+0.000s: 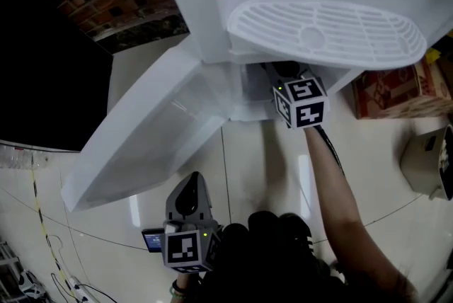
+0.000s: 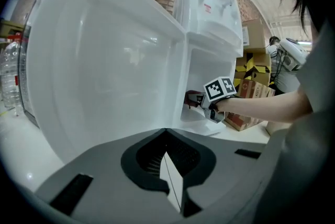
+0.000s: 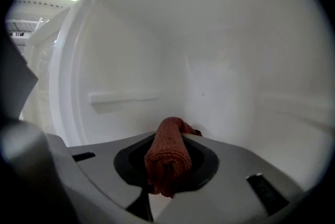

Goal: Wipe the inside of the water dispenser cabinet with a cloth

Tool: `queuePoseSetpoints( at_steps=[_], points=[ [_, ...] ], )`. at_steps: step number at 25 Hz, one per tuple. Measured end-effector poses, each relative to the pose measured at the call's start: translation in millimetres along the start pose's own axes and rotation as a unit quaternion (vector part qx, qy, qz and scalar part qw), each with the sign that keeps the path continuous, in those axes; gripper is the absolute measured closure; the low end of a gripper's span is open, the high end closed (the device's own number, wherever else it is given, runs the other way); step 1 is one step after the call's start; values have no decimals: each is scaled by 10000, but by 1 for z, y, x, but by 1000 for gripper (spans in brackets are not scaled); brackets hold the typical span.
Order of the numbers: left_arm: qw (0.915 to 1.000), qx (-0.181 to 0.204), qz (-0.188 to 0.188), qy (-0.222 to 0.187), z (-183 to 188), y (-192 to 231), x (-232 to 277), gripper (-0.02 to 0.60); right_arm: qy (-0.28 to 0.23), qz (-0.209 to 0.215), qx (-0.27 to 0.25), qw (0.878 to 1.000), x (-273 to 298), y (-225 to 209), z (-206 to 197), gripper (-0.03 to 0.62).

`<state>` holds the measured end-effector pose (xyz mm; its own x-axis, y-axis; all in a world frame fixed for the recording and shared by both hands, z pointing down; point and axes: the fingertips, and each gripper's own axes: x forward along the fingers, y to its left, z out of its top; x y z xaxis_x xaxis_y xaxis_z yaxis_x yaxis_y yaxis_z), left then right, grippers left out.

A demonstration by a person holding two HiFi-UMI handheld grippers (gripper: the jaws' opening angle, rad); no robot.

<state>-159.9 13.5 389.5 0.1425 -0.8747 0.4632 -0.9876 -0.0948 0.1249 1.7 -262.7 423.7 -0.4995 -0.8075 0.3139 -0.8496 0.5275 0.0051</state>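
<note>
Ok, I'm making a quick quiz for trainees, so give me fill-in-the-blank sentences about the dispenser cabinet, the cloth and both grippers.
The right gripper reaches ____ the cabinet with the cloth clamped in it.
The cabinet's door stands ____.
The left gripper holds nothing; its jaws are ____.
Missing words: inside; open; shut.

Grey left gripper (image 1: 190, 185) and right gripper (image 1: 285, 72) bear black-and-white marker cubes (image 1: 301, 102).

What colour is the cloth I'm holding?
The cloth is reddish-brown; right gripper view shows it best.
</note>
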Motion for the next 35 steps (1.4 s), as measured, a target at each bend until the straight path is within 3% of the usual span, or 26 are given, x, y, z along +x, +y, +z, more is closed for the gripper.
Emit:
queuePoseSetpoints(
  at_steps=[7, 10, 14, 21, 26, 31, 35],
  points=[
    [10000, 42, -50, 59, -4, -10, -5, 592, -1220, -645, -80, 9904, -49, -45, 89, 517],
    [9999, 99, -76, 79, -6, -14, -5, 592, -1498, -767, 83, 9857, -54, -59, 104, 519],
    [9998, 149, -72, 144, -8, -15, -5, 592, -1218, -800, 322, 9888, -40, -70, 77, 519],
    [9995, 221, -92, 181, -13, -10, -2, 592, -82, -979, 682, 9928, -18, -65, -8, 519],
    [9997, 129, -53, 195, -11, -10, -1, 592, 468, -889, 636, 9929, -13, -46, -49, 519],
    [9998, 87, -29, 149, -11, -7, -3, 592, 322, -914, 510, 9940, -21, -43, -35, 519],
    [9995, 254, -127, 111, -15, -6, -3, 592, -588, -1142, 325, 9912, -60, -34, 29, 519]
  ],
)
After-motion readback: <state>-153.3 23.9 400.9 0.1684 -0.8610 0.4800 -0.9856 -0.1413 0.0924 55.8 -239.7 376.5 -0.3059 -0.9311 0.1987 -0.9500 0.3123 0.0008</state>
